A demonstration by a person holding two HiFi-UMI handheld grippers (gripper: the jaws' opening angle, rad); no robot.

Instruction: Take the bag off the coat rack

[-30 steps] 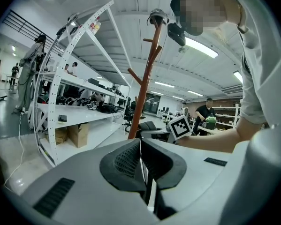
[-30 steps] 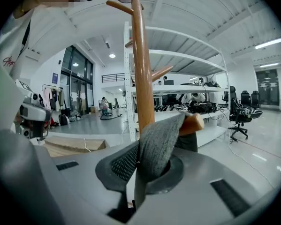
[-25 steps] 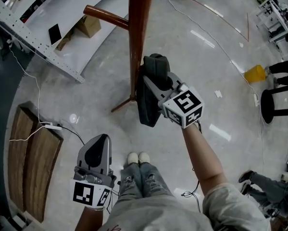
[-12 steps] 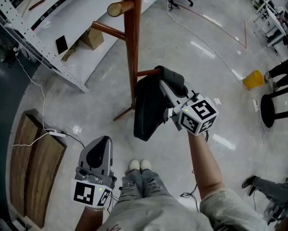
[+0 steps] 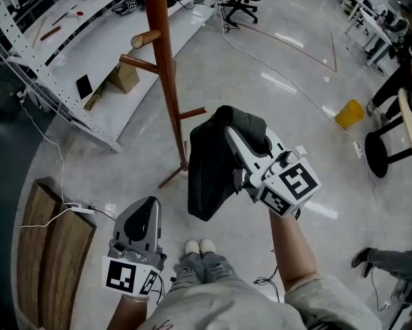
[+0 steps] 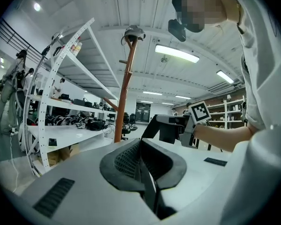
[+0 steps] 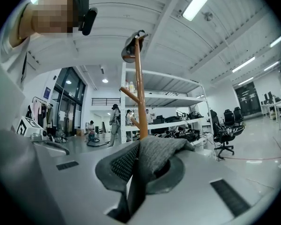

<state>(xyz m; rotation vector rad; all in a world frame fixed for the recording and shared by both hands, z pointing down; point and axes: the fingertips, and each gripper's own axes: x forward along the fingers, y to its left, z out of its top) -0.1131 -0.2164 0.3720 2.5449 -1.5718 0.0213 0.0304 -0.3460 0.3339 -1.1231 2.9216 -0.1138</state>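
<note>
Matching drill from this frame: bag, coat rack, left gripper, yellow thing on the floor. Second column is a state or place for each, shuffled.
Things
1. bag
2. coat rack
3. left gripper
4. yellow object

States or places
A. shut, nothing between its jaws
B. brown wood, upright on the floor
C. dark fabric, clamped in the right gripper
D. on the floor at the right edge of the head view

Pairs: 1-C, 2-B, 3-A, 4-D
</note>
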